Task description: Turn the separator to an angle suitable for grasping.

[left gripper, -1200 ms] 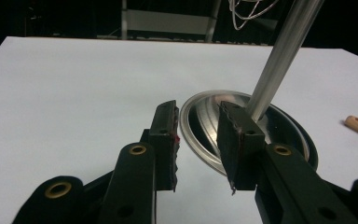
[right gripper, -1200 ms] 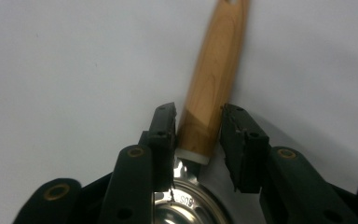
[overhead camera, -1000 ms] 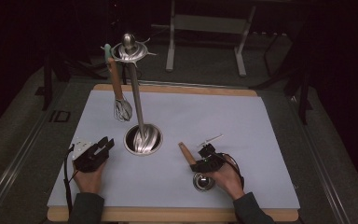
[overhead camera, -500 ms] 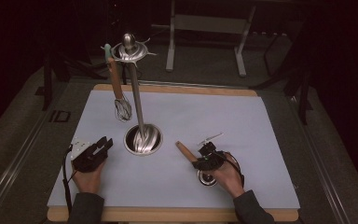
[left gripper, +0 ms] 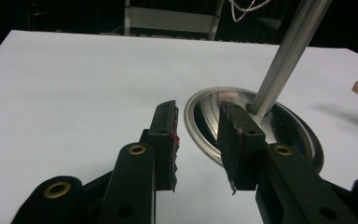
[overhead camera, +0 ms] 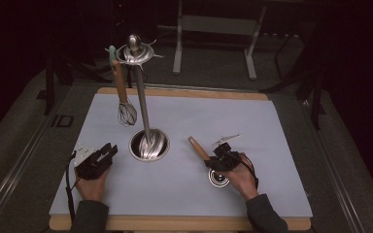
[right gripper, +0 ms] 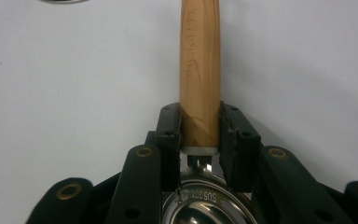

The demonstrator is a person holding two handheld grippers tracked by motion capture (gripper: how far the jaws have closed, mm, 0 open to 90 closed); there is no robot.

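Observation:
A metal utensil stand rises from its round base [overhead camera: 148,145] [left gripper: 289,126] at mid table, with a pole [overhead camera: 141,102] [left gripper: 284,60]. A wire whisk [overhead camera: 126,114] with a wooden handle hangs from the stand's top ring. My right gripper [overhead camera: 212,158] [right gripper: 200,126] is shut on the wooden handle [overhead camera: 197,148] [right gripper: 200,70] of a utensil. Its jaws have just been closing on that handle. The utensil's round metal bowl [overhead camera: 218,178] [right gripper: 205,205] lies on the mat under the hand. My left gripper [overhead camera: 110,149] [left gripper: 198,130] rests open just left of the base, nothing between its pads.
A white mat [overhead camera: 272,126] covers the wooden table, whose edge [overhead camera: 175,223] runs along the front. Metal frame legs [overhead camera: 213,29] stand on the dark floor beyond the table's far edge.
The right gripper's jaws have narrowed onto the wooden handle, and the handle's free end has swung slightly. The left hand has not moved.

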